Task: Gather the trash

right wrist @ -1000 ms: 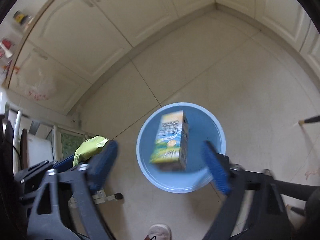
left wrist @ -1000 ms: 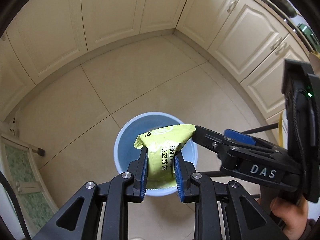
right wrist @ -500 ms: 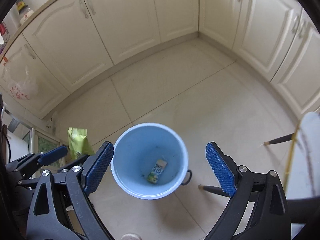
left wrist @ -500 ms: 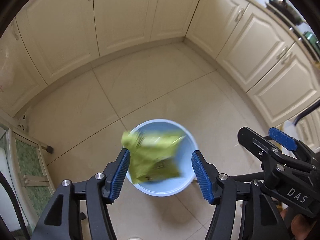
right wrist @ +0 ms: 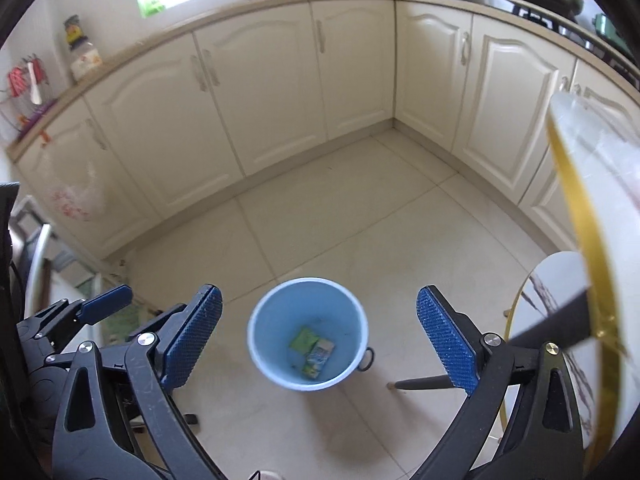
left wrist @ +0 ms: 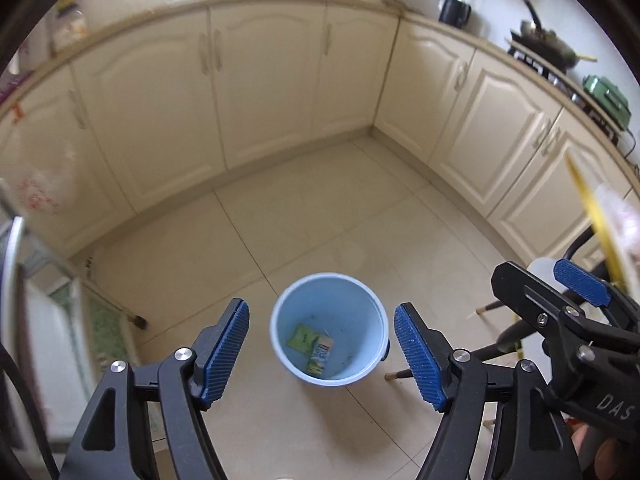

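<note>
A light blue trash bin (left wrist: 280,344) (right wrist: 256,344) stands on the tiled floor, well below both grippers. A yellow-green snack packet (left wrist: 302,336) (right wrist: 303,338) and a small drink carton (left wrist: 321,354) (right wrist: 318,354) lie on its bottom. My left gripper (left wrist: 322,354) hangs high over the bin, jaws opening, nothing between the blue pads. My right gripper (right wrist: 318,342) is also high above it, jaws opening wide and empty. The right gripper also shows at the right edge of the left wrist view, and the left gripper at the left edge of the right wrist view.
Cream kitchen cabinets (left wrist: 264,92) run along the back and right walls under a worktop with a kettle (left wrist: 454,10) and pans. A round white table with a gold rim (right wrist: 576,208) and dark chair legs (right wrist: 424,382) stand at the right. A folding frame (left wrist: 24,280) stands left.
The left gripper let go of the yellow-green packet, which fell into the bin beside the carton. Both grippers rose well above the bin and tilted up, bringing the worktops into view.
</note>
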`<state>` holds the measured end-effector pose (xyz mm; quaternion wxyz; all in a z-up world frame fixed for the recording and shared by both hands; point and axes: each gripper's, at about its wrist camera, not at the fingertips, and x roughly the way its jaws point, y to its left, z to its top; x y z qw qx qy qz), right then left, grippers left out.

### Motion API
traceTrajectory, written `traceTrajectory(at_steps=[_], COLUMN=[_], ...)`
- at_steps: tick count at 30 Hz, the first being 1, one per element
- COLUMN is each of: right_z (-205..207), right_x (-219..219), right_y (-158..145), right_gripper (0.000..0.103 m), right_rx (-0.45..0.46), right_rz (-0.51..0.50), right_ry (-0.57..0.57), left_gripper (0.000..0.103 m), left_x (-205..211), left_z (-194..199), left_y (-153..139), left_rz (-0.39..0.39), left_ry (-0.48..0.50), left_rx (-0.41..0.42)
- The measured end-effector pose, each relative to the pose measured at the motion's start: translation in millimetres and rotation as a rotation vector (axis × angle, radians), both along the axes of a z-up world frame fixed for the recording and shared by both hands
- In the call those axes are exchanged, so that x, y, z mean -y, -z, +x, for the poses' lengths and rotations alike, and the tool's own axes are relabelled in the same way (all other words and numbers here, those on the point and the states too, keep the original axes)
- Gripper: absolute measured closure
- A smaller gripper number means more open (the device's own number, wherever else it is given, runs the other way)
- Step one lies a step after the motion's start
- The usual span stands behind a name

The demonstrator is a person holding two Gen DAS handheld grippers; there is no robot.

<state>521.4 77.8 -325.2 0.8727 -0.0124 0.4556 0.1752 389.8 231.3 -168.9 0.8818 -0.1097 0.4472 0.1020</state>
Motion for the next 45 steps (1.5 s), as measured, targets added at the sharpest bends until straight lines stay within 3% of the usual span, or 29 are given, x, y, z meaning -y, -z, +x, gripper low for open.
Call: traceTrajectory(at_steps=[6,11,19,28,32,37,41,45], right_z=[-64.3,-138.2,-250.6,-346.2,-380.7,-411.2,-422.8,-426.5], right_x=[18.0,53.2,114.5,175.5,193.3,210.2,215.6,216.9], right_y=[-83.6,-165.9,-264.4,-328.9,-349.5,-371.3,-379.6,-380.3], right_gripper=[0.001,0.000,0.000,0.000,0.000,0.000,0.000,0.000], right_rx=[0.133,0.310,0.510,0.624,0.680,0.742,0.771,0.780], right_rz=[0.074,0.081,0.034,0.016,0.005,0.007,0.008,0.000], right_ry=[-0.019,0.018,0.112,0.204,0.246,0.300,0.317,0.327], left_gripper=[0.019,0.007,0.001,0.001,0.001,0.001,0.001,0.001], left_x=[61.9,121.6,222.6,255.4,230.6,232.7,229.8,225.3], left_z=[-113.1,-195.9,-331.6,-453.5,-514.1,-548.0,-562.0,-552.0], left_y=[-95.8,-166.6,-218.3,-214.2,-195.8,-183.9,-153.9,-135.3], left_rz=[0.108,0.200,0.212,0.207,0.216,0.222,0.230,0.229], left_ry=[-0.001,0.011,0.077,0.146,0.168,0.183,0.196,0.201], left_rx=[0.166,0.327,0.537,0.696,0.759,0.845,0.860,0.851])
